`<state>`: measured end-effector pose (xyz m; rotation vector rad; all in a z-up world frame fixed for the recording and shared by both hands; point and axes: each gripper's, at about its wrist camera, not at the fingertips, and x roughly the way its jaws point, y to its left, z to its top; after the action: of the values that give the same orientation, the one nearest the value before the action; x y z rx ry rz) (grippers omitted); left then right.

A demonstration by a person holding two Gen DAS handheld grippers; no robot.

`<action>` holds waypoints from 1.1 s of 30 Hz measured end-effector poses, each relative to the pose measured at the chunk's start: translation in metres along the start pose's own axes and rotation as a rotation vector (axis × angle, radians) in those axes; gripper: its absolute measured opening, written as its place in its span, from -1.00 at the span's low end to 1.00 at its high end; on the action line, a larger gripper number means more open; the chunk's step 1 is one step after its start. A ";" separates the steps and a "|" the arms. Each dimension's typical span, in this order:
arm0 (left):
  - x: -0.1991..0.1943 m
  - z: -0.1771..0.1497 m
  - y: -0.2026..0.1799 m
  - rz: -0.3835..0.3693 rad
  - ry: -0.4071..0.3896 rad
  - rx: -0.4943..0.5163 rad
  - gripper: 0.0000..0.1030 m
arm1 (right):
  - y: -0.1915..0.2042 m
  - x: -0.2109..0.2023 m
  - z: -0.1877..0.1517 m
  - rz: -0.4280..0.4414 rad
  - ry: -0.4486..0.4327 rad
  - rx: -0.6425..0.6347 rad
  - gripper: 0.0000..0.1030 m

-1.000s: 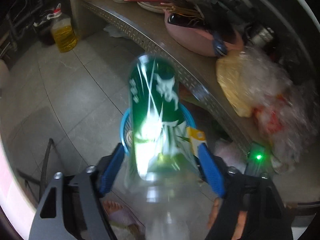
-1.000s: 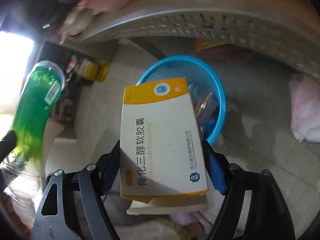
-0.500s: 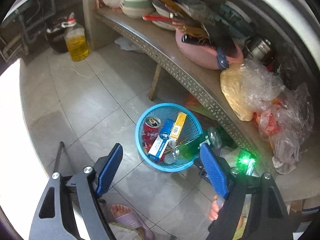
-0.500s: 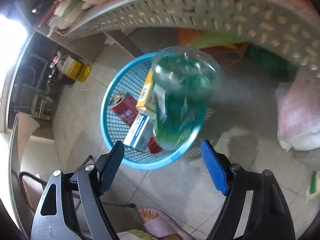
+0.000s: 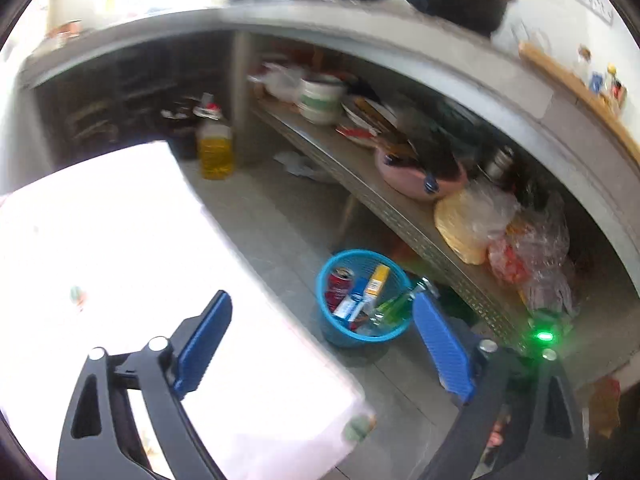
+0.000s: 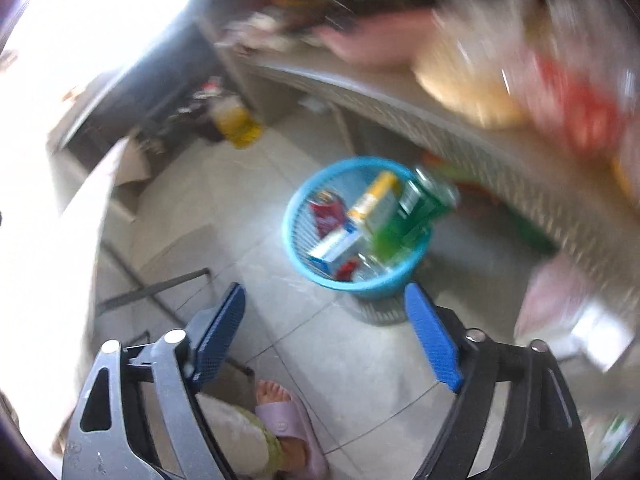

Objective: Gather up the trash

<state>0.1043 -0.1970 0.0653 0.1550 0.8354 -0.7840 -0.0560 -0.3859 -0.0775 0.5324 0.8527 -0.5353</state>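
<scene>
A blue mesh basket stands on the tiled floor under a metal shelf. In it lie a green plastic bottle, a yellow and white medicine box, a red can and a blue and white box. My left gripper hangs well above and before the basket, its jaws opening with nothing between them. High over the floor, my right gripper also has its jaws opening and is empty.
A long metal shelf carries bowls, a pink basin and plastic bags. An oil jug stands on the floor at the back. A bright white tabletop fills the left. A person's foot in a pink slipper is below.
Both grippers let go: the bottle and the medicine box dropped into the basket. Both hands then rose and pulled back, so the basket looks smaller and farther away.
</scene>
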 end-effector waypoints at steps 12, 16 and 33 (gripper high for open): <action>-0.104 -0.094 0.039 0.325 -0.147 -0.211 0.89 | 0.128 -0.101 -0.020 0.186 -0.204 -0.422 0.85; -0.115 -0.118 0.039 0.454 -0.147 -0.235 0.89 | 0.156 -0.110 -0.035 0.175 -0.247 -0.503 0.85; -0.102 -0.160 0.042 0.535 0.031 -0.377 0.89 | 0.173 -0.102 -0.051 0.133 -0.143 -0.602 0.85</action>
<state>-0.0064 -0.0430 0.0220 0.0496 0.9027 -0.1168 -0.0308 -0.2024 0.0157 -0.0023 0.7874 -0.1728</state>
